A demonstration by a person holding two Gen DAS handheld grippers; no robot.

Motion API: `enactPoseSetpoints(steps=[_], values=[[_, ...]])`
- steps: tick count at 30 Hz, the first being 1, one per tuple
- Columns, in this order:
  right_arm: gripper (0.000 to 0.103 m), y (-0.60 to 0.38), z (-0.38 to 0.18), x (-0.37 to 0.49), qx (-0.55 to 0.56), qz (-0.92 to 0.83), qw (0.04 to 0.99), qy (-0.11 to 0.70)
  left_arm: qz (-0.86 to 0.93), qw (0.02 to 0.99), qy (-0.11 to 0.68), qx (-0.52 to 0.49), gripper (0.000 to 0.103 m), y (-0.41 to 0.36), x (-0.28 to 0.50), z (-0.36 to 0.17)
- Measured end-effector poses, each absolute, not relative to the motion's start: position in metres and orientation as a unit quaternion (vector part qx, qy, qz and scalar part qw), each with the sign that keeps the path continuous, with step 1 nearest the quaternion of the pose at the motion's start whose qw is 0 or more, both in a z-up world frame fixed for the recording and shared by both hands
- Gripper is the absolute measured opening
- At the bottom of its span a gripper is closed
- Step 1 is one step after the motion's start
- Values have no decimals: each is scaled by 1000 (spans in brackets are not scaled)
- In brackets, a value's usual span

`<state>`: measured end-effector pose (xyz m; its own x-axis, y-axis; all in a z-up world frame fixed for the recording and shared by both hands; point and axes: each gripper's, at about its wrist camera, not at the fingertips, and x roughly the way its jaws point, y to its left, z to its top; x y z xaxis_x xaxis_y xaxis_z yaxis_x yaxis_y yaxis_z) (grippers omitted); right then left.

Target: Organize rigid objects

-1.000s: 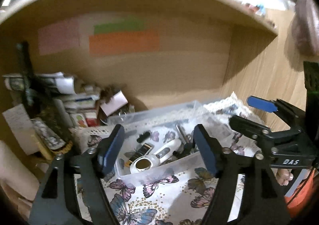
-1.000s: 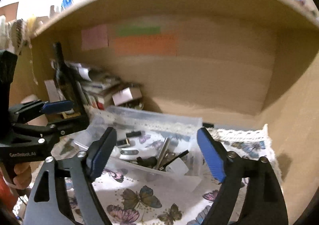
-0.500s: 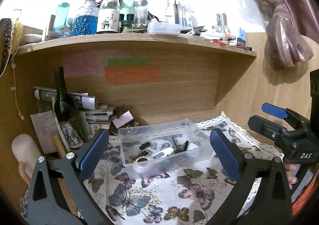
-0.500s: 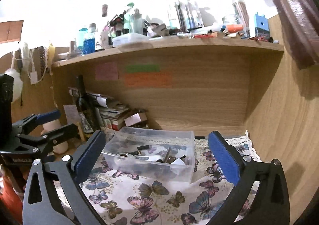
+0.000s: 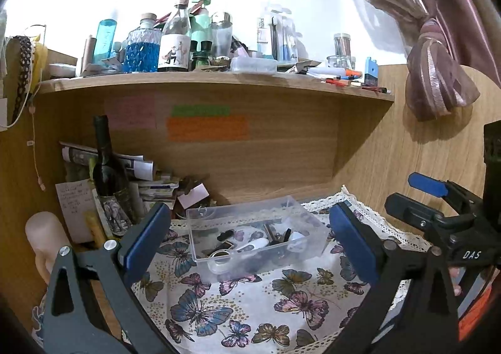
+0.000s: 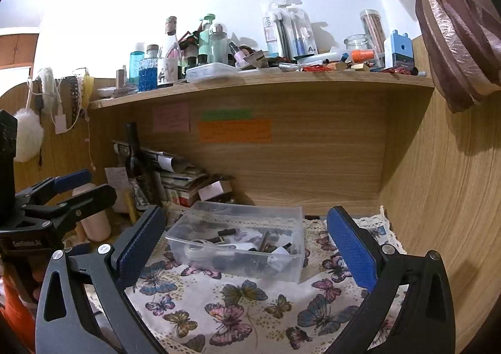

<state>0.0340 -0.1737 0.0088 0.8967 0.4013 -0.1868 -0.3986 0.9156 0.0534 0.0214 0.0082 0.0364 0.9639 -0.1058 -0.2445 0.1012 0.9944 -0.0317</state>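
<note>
A clear plastic box [image 5: 308, 247] [image 6: 294, 263] sits on the butterfly-print cloth [image 5: 250, 307] [image 6: 238, 310] in the desk alcove. It holds several small rigid items: a white tube [image 5: 255, 244], a tape roll [image 5: 219, 263], black clips and metal pieces [image 6: 263, 241]. My left gripper [image 5: 247, 247] is open and empty, held back from the box. My right gripper [image 6: 244, 247] is open and empty too, also back from the box. Each gripper shows at the edge of the other's view: the right one [image 5: 438, 213], the left one [image 6: 62, 194].
A dark wine bottle [image 5: 106, 172] and a stack of papers and boxes [image 5: 150, 188] stand at the back left. A pale pink bottle [image 6: 94, 219] stands left. The wooden shelf above [image 5: 219, 78] carries bottles and stationery. A wooden side wall [image 6: 438, 197] closes the right.
Both grippers have pulled back and up from just above the box, so the whole alcove and upper shelf are in view. Both stay open and empty.
</note>
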Motion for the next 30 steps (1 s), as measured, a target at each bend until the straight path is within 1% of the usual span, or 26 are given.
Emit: enactPoseSetpoints(steps=[30], values=[[103, -173, 11, 32, 11, 202, 975, 93, -57, 989, 133, -20, 103, 9, 29, 34]])
